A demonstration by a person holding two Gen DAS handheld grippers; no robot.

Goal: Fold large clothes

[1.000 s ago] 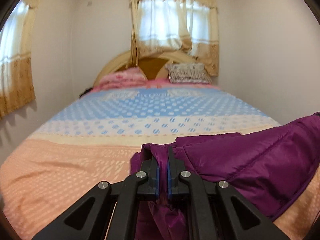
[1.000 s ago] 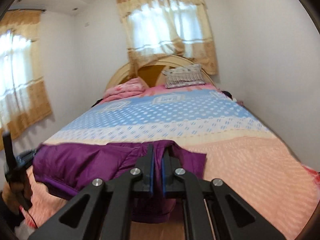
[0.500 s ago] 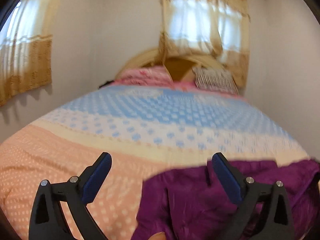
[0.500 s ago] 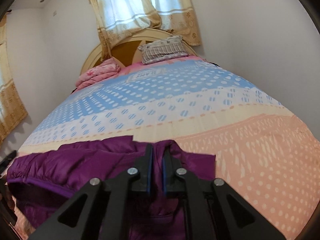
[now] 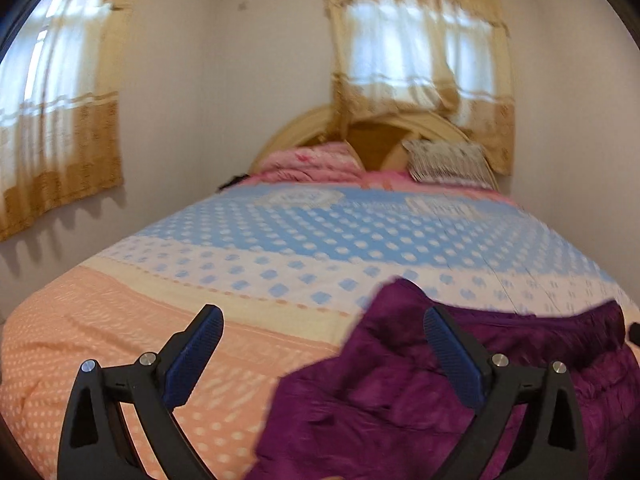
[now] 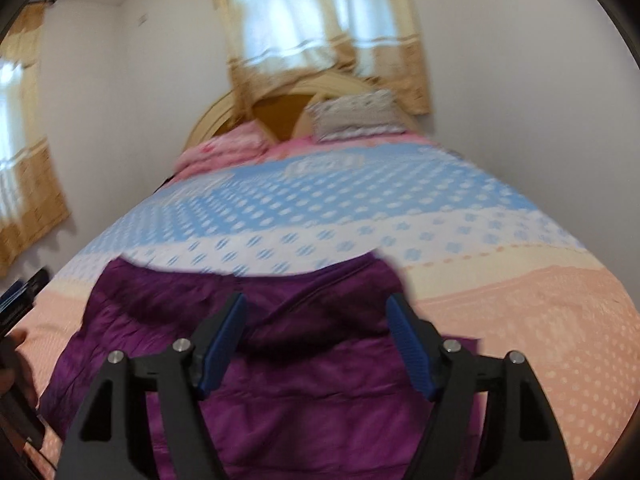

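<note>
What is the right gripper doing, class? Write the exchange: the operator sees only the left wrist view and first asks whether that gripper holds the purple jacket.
Observer: No. The right gripper is opening, and the purple jacket lies below it, not pinched.
Operator: Where does the jacket's right edge end?
Observer: On the peach part of the bedspread, short of the bed's side.
Operator: Anything at its left?
Observer: A hand at the frame's edge, gripping something dark.

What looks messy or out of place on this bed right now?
The purple jacket lies rumpled in uneven bunches at the near end of the bedspread, not flat. Nothing looks spilled or damaged.
</note>
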